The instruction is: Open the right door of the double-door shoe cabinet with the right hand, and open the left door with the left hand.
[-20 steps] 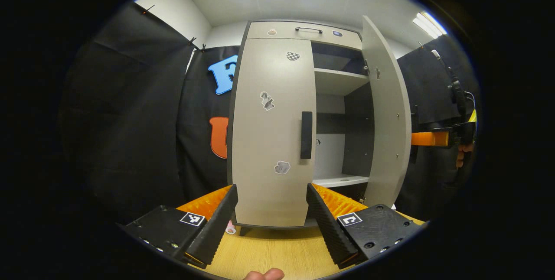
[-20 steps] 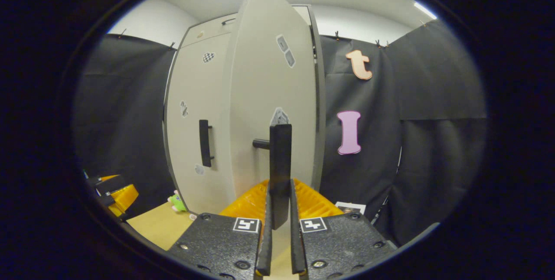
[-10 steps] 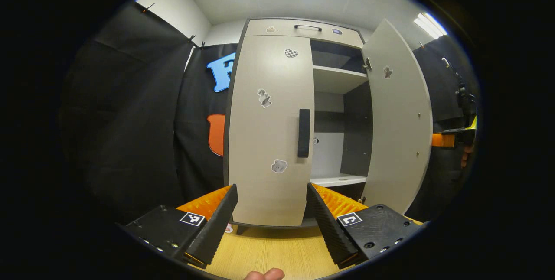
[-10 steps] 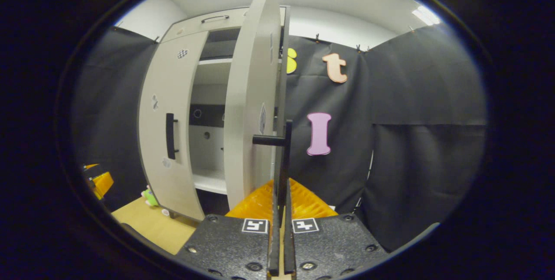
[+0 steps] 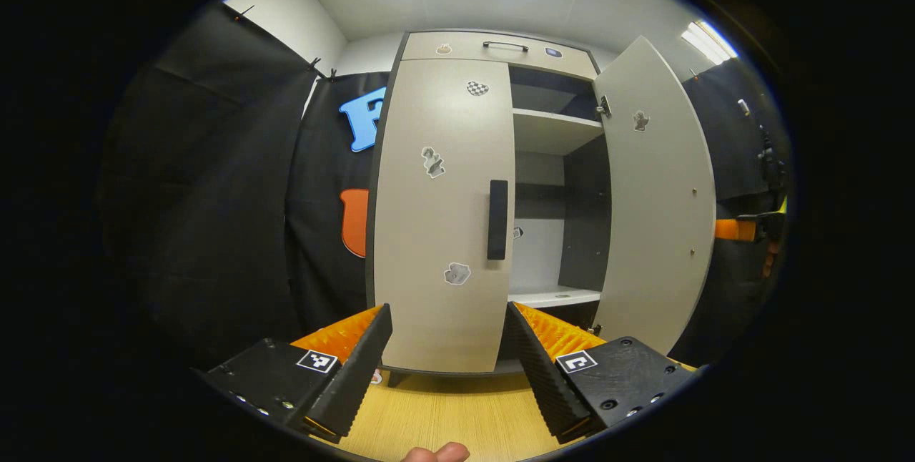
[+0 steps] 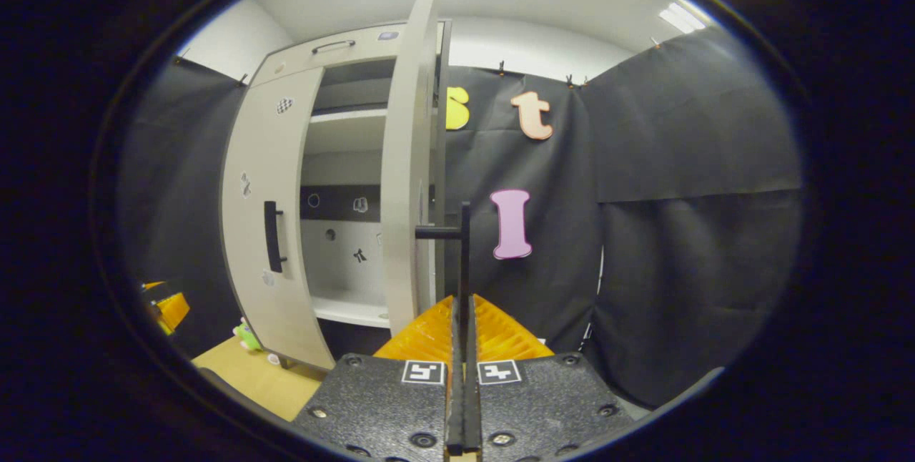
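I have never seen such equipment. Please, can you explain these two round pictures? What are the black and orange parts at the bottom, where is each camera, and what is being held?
No robot here: a person carries a two-finger gripper in each hand, and each has a wide-angle camera looking along its own fingers.

In the left gripper view, the left gripper is open and holds nothing. It faces the shoe cabinet, whose left door is closed, with its black handle untouched. The right door stands open, showing shelves.

In the right gripper view, the right gripper is shut on the right door's handle, seen edge-on.

The cabinet stands on a wooden surface. A small green toy lies beside it.
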Motion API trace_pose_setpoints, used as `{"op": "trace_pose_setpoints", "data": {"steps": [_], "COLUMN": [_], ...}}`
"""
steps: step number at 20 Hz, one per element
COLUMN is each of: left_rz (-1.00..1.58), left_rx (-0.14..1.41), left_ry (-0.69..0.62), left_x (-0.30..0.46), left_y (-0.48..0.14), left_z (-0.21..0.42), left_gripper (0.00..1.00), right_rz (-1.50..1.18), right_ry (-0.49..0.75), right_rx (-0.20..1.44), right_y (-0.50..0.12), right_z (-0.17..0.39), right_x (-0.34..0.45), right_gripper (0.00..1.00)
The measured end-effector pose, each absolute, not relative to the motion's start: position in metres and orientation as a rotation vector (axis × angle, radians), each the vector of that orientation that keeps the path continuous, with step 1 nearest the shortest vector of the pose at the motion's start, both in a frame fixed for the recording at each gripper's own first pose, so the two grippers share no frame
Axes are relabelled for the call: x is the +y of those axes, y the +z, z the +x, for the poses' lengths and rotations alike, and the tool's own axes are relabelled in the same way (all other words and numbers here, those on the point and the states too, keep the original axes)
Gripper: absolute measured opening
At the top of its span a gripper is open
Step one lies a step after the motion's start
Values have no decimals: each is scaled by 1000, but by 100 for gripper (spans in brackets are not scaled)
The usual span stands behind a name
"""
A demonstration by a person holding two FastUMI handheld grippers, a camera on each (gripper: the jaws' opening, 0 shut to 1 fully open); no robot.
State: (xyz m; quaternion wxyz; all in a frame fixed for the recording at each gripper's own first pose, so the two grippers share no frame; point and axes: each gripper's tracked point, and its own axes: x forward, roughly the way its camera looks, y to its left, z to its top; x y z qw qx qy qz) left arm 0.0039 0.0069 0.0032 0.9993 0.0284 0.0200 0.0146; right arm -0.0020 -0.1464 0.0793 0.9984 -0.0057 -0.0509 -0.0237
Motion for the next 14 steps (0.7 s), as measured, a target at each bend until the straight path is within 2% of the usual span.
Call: {"op": "trace_pose_setpoints", "data": {"steps": [3,7,10,11,13,14], "left_rz": [53,34,44,48,53,52], "left_rx": [38,27,18,13,2,1], "left_ry": [33,11,6,7,8,4], "left_x": [7,0,1,2,2,2], "left_y": [4,6,8,8,11,11], "left_z": [6,6,8,8,10,11], "left_gripper": [95,95,95,95,95,95], "right_rz": [-34,-15,12,5,-6,-4], "right_ry": [27,47,101,88,58,54], "right_rx": [-123,-94,-47,-27,-12,-23], "right_y": [80,61,40,33,25,25], "right_z": [-34,-33,-20,-14,-7,-5], "right_x": [-105,-67,-46,-49,-54,-54], "right_gripper": [4,4,45,46,56,67]}}
